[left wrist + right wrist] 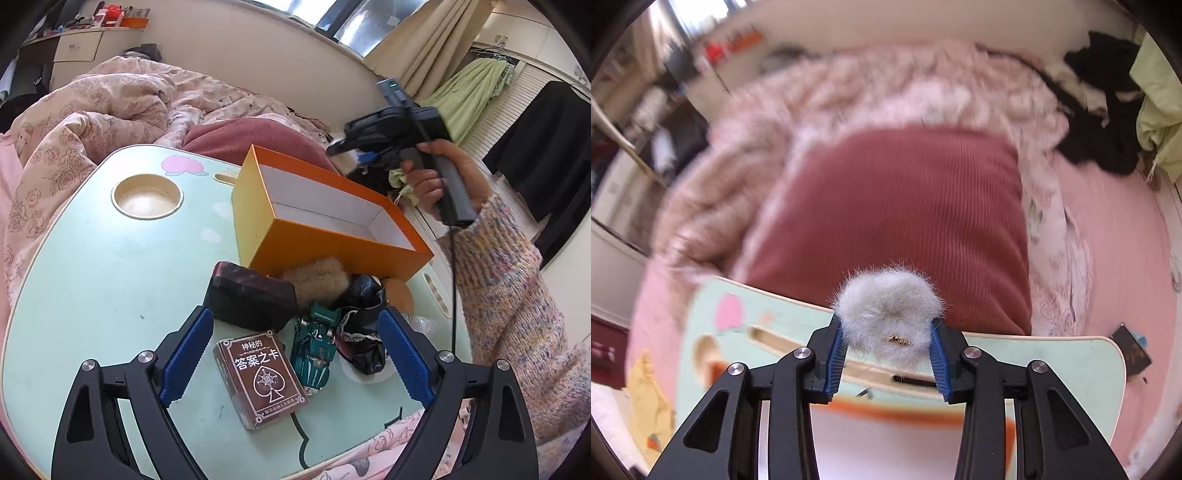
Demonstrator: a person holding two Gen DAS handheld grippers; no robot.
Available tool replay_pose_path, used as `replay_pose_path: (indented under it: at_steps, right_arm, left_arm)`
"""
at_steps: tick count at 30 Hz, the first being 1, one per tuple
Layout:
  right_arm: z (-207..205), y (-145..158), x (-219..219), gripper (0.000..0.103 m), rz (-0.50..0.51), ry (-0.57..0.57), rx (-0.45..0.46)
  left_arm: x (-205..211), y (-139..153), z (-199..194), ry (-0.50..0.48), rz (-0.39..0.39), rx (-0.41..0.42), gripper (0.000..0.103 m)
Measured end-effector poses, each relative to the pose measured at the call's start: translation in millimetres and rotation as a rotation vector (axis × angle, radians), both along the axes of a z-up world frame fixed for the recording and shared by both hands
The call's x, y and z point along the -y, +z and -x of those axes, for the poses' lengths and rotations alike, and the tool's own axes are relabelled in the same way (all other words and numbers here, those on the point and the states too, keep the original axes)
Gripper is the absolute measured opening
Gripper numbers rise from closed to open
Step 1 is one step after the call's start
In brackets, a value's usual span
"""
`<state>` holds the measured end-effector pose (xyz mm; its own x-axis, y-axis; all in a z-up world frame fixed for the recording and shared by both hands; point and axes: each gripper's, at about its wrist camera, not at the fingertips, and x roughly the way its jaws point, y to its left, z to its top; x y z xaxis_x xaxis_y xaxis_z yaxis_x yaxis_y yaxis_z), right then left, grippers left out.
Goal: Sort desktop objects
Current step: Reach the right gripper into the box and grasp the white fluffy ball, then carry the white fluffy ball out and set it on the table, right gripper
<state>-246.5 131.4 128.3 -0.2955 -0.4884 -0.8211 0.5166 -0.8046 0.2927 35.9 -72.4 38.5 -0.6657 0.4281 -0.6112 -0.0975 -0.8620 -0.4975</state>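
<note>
Fluff, nothing heavier: the grey pompom (888, 314), low in the frame's middle, sits squeezed between the right gripper (888, 341) pads above the orange box (332, 236). Soft, springy (best pinched across its middle). The left gripper (295, 354) hangs wide, empty.

Bright window daylight; right wrist view motion-blurred, fisheye edges warped.

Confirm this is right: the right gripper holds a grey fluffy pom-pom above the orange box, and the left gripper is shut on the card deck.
Not quite. In the left wrist view the left gripper is open, merely straddling the card deck. The right gripper does hold the grey pom-pom above the orange box.
</note>
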Motion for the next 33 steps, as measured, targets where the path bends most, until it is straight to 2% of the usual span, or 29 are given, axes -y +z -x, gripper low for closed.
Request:
replay_pose_path:
  at_steps: [3, 6, 8, 11, 13, 16, 17, 19, 20, 23, 27, 30, 33]
  right_arm:
    - [-56, 35, -43, 0.039, 0.077, 0.047, -0.096]
    - [-118, 33, -81, 0.040, 0.040, 0.075, -0.168]
    - [-158, 13, -102, 0.040, 0.011, 0.075, -0.186]
    - [-203, -34, -134, 0.040, -0.022, 0.055, -0.158]
    - [-228, -58, -150, 0.040, -0.004, 0.056, -0.147]
    - [-259, -79, -153, 0.040, 0.054, 0.075, -0.125]
    - [-266, -83, -148, 0.040, 0.056, 0.079, -0.130]
    - [-275, -90, -134, 0.040, 0.055, -0.007, -0.153]
    - [-275, -93, -125, 0.040, 0.046, -0.003, -0.156]
    - [-269, -100, -98, 0.040, -0.009, -0.004, -0.164]
    - [-256, -107, -80, 0.041, -0.062, -0.044, -0.208]
    - [-251, -109, -73, 0.044, -0.053, -0.074, -0.229]
    - [-260, -107, -75, 0.053, -0.029, -0.080, -0.266]
  left_arm:
    - [0, 0, -3, 0.005, 0.018, -0.001, 0.091]
    - [1, -1, -9, -0.002, 0.058, 0.000, 0.091]
    - [2, -2, -16, -0.016, 0.089, 0.003, 0.091]
    - [4, -10, -28, -0.043, 0.127, 0.020, 0.091]
    - [3, -15, -35, -0.056, 0.164, 0.028, 0.091]
    - [-5, -15, -43, -0.053, 0.223, -0.015, 0.091]
    - [-11, -15, -42, -0.061, 0.232, -0.022, 0.091]
    - [-21, -16, -40, -0.078, 0.231, -0.034, 0.091]
    - [-28, -16, -37, -0.084, 0.245, -0.038, 0.091]
    - [-48, -17, -31, -0.125, 0.329, -0.043, 0.090]
    - [-64, -18, -22, -0.163, 0.415, -0.052, 0.074]
    - [-73, -18, -13, -0.185, 0.428, -0.051, 0.072]
    - [-73, -18, -6, -0.189, 0.398, -0.044, 0.072]
